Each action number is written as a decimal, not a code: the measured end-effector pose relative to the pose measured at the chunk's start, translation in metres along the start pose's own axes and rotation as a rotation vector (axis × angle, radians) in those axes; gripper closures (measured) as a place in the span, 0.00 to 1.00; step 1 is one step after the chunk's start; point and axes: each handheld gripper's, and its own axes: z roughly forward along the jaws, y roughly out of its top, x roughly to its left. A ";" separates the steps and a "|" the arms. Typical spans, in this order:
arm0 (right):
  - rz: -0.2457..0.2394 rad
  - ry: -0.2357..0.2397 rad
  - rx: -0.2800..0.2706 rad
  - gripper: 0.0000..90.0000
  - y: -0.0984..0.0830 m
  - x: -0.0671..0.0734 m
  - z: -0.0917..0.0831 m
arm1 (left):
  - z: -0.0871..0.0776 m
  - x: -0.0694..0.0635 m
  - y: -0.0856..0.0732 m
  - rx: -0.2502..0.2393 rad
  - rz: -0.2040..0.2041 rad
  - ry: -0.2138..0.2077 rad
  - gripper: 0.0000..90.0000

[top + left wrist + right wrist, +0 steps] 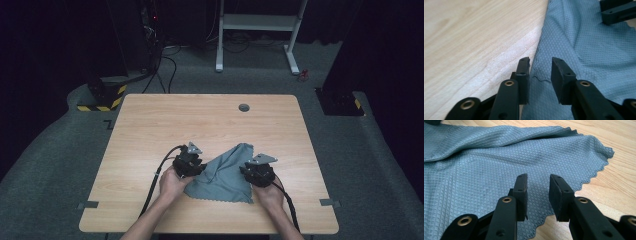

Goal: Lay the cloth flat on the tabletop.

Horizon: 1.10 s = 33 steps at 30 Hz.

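A grey-blue waffle-weave cloth [225,172] with a scalloped edge lies rumpled on the wooden table [200,120] near its front. My left gripper [196,166] stands at the cloth's left edge. In the left gripper view its jaws [541,62] are apart, with the cloth's [586,45] edge lying under the gap and no pad pressing on it. My right gripper [251,172] stands at the cloth's right side. Its jaws [538,180] are apart above the cloth [486,170], close to the scalloped hem. The right gripper [616,11] also appears across the cloth in the left gripper view.
The table has a round cable hole [244,107] near its far edge. Small tape pieces [88,204] mark its front corners. Both forearms enter from the table's front edge. A white metal stand [260,30] and cables sit on the floor beyond.
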 end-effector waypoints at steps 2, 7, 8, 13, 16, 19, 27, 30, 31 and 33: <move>0.001 0.000 0.000 0.76 0.000 0.000 0.000 | 0.005 -0.001 0.000 0.005 0.000 -0.009 0.74; -0.002 -0.003 0.001 0.76 0.000 0.000 0.000 | 0.015 -0.001 0.000 0.021 0.003 -0.016 0.85; -0.001 -0.003 0.001 0.76 0.000 0.000 0.000 | 0.015 -0.001 0.000 0.020 0.005 -0.011 0.90; 0.001 -0.003 0.002 0.76 0.000 0.000 0.000 | 0.010 0.001 0.002 -0.001 0.018 -0.019 1.00; 0.001 -0.003 0.001 0.76 0.000 0.000 0.000 | 0.007 0.004 0.001 0.001 0.011 -0.021 1.00; 0.000 -0.003 0.001 0.76 0.000 0.000 0.000 | 0.004 0.007 0.002 -0.011 0.002 -0.019 1.00; 0.000 -0.003 0.001 0.76 0.000 0.000 0.000 | -0.003 0.018 0.004 -0.032 -0.016 0.007 1.00; 0.000 -0.003 0.001 0.76 0.000 0.000 0.000 | -0.007 0.022 0.013 -0.039 -0.001 0.034 1.00; 0.000 -0.003 0.001 0.76 0.000 0.000 0.000 | -0.007 0.024 0.016 -0.043 0.002 0.041 1.00; 0.001 -0.003 0.001 0.76 0.000 0.000 0.000 | -0.007 0.027 0.022 -0.043 0.007 0.054 1.00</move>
